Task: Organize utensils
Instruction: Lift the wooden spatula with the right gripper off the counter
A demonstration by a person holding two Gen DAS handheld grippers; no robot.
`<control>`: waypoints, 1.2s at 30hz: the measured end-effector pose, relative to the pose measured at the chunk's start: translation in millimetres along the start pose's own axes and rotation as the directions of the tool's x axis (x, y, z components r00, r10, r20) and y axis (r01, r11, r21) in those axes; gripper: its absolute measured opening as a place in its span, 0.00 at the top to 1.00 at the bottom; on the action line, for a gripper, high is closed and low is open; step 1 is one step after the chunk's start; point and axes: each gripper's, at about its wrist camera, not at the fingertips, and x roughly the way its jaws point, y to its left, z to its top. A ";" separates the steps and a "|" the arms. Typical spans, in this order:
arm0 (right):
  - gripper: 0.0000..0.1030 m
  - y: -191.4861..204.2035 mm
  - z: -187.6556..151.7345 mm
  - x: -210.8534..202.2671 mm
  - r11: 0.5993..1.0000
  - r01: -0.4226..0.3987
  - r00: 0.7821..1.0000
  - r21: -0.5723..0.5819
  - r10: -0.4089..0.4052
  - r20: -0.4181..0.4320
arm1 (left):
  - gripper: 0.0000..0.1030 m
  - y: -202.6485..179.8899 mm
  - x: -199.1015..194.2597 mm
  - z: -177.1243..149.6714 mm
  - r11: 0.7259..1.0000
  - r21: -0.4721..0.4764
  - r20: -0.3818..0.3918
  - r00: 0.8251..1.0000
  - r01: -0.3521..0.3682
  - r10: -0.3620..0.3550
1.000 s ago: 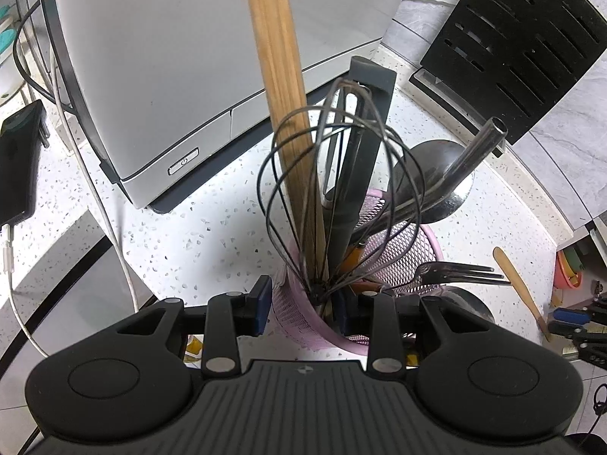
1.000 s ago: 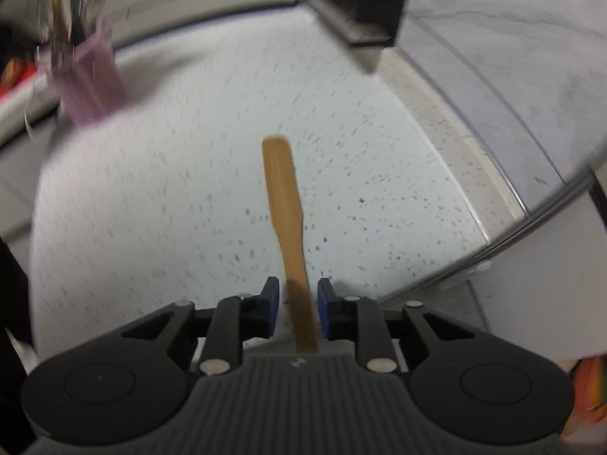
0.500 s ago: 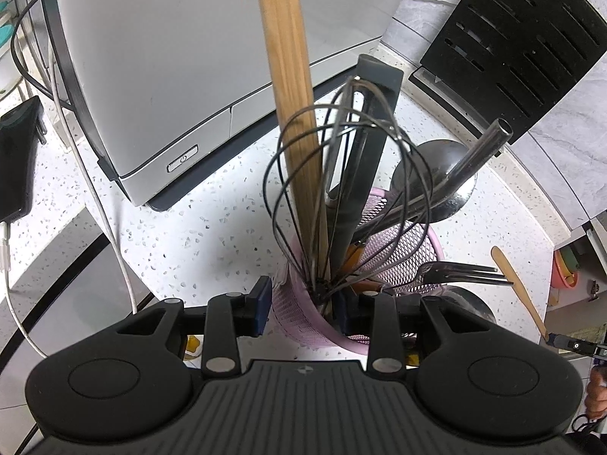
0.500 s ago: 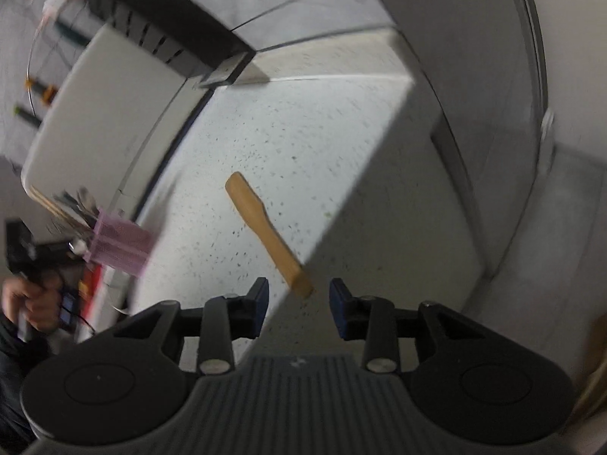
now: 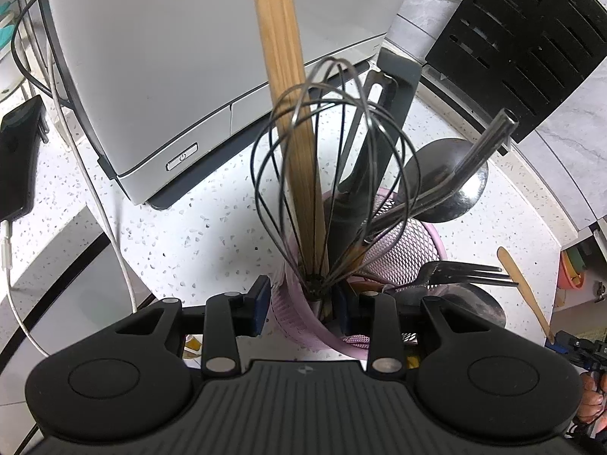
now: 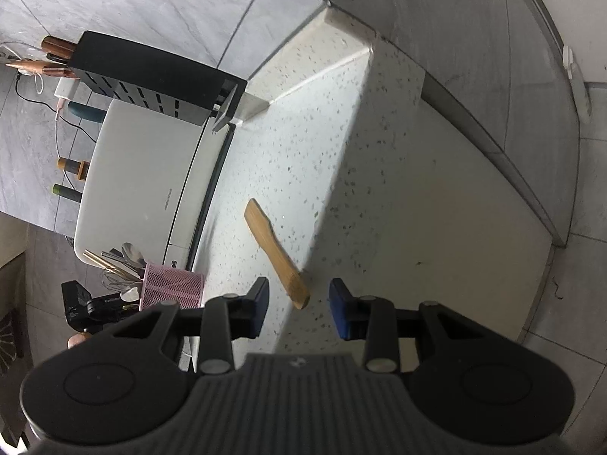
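We hold the pink mesh utensil holder [image 5: 402, 242] with our left gripper [image 5: 303, 299], whose jaws straddle the near wall of the holder and press on it; we judge this grip is meant to steady the holder so that it does not tip or slide while more pieces go in. The holder already carries a wire whisk [image 5: 334, 159], a tall wooden handle [image 5: 288, 94], a dark slotted turner [image 5: 383, 121], a steel ladle [image 5: 447, 185] and a fork [image 5: 463, 273], all leaning outward. To its right on the speckled countertop [image 5: 197, 223] lies the wooden spatula [image 6: 275, 252], well apart from the holder and flat on the surface. Our right gripper [image 6: 299, 303] hovers just at the spatula's near end, jaws spread wide with nothing between them, the handle tip lying between the blue pads [image 6: 339, 313] but touching neither. We judge the spatula is the last loose piece. Behind the holder stands a white appliance [image 5: 170, 57], and to the far right a black knife block [image 5: 531, 38].
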 end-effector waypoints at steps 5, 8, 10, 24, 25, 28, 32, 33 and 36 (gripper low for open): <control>0.77 -5.2 0.9 3.1 1.000 -0.024 1.000 0.008 0.024 0.000 | 0.62 2.7 -0.8 0.8 1.000 -0.004 -0.002 1.000 0.006 -0.006; 0.93 -4.5 1.3 2.8 1.000 -0.022 1.000 0.006 0.022 0.003 | 0.62 3.0 -0.5 0.9 1.000 -0.002 -0.003 1.000 0.006 -0.006; 0.94 -3.5 1.6 1.9 1.000 -0.015 1.000 0.001 0.015 0.009 | 0.62 3.5 -0.7 0.4 1.000 -0.001 -0.002 1.000 0.007 -0.007; 1.00 59.6 14.4 -10.8 0.973 0.094 0.994 -0.211 -0.103 -0.031 | 0.62 3.3 -1.2 0.0 1.000 -0.002 0.000 1.000 0.003 -0.003; 1.00 67.3 16.6 -10.8 0.967 0.107 0.992 -0.230 -0.119 -0.035 | 0.62 3.4 -1.3 0.0 1.000 -0.003 0.000 1.000 0.003 -0.003; 1.00 93.7 22.7 -8.9 0.939 0.160 0.982 -0.306 -0.183 -0.049 | 0.62 3.2 -1.5 0.0 1.000 -0.006 0.002 1.000 0.003 -0.002; 1.00 132.5 28.9 -2.8 0.882 0.219 0.961 -0.417 -0.268 -0.062 | 0.62 2.5 -2.4 -0.5 1.000 -0.004 0.004 1.000 0.001 -0.001; 1.00 140.8 30.2 -1.2 0.867 0.230 0.957 -0.442 -0.285 -0.061 | 0.62 2.5 -2.4 -0.7 1.000 -0.003 0.004 1.000 0.001 -0.001; 1.00 169.2 32.6 5.4 0.816 0.260 0.939 -0.516 -0.337 -0.061 | 0.62 1.9 -3.4 -1.1 1.000 0.004 0.007 1.000 0.001 -0.001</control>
